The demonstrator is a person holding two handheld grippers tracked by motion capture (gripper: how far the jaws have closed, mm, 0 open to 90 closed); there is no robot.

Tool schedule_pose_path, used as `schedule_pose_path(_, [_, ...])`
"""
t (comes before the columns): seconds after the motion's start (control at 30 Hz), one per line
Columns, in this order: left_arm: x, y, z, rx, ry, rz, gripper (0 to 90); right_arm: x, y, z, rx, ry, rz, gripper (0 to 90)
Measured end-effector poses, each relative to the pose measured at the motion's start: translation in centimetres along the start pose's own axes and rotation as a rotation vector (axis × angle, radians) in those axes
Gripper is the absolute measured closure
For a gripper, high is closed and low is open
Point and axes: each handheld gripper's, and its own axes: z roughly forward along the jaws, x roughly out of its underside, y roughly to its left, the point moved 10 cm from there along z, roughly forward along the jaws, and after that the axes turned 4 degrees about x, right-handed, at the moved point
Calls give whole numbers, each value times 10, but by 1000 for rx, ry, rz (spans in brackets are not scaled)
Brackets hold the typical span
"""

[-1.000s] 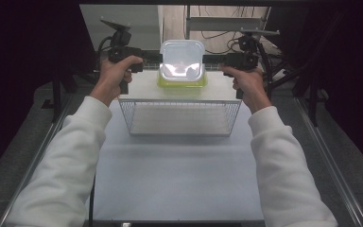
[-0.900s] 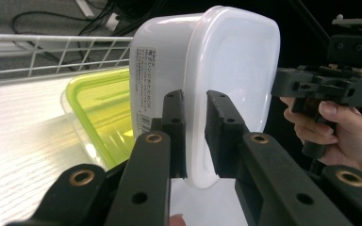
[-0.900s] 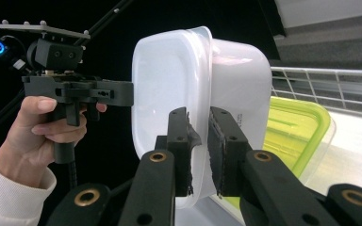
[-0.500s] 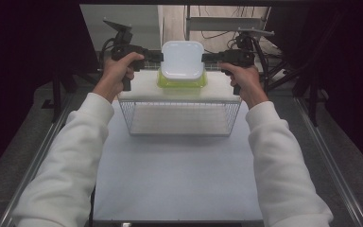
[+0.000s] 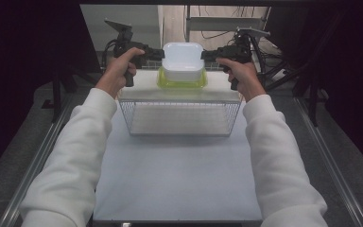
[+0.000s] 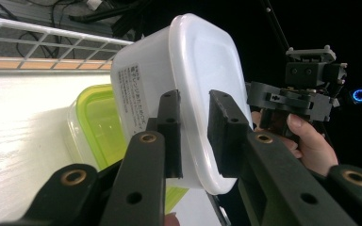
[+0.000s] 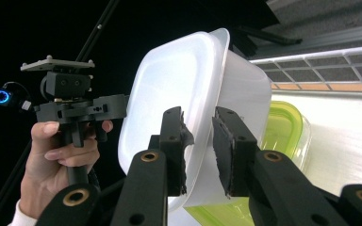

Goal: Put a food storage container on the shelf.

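**Jointly pinching a white lidded box over a green-lidded one**

Here, clamps the white lidded box (image 5: 183, 60) from both sides at the far end of the table, beyond the wire basket (image 5: 179, 118). Takes the box's left rim in the left gripper (image 5: 158, 54) and its right rim in the right gripper (image 5: 209, 54). Holds both sets of jaws narrow, though just eased open a little, with the rim between the pads and filling the gap. Places the box level and directly above the green-lidded container (image 5: 182, 82) lying on a pale surface (image 5: 142, 90). Cannot tell whether box and green lid touch.
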Motion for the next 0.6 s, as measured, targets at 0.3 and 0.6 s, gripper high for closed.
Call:
schedule_pose_path(0.3, [1,4,2,-7,-13,-7,723,0,-3,4,14,-2,26,709])
schedule_pose_path(0.6, [0,0,-3,-42,-52,113,482,-5,4,-1,38,-82,-55,517])
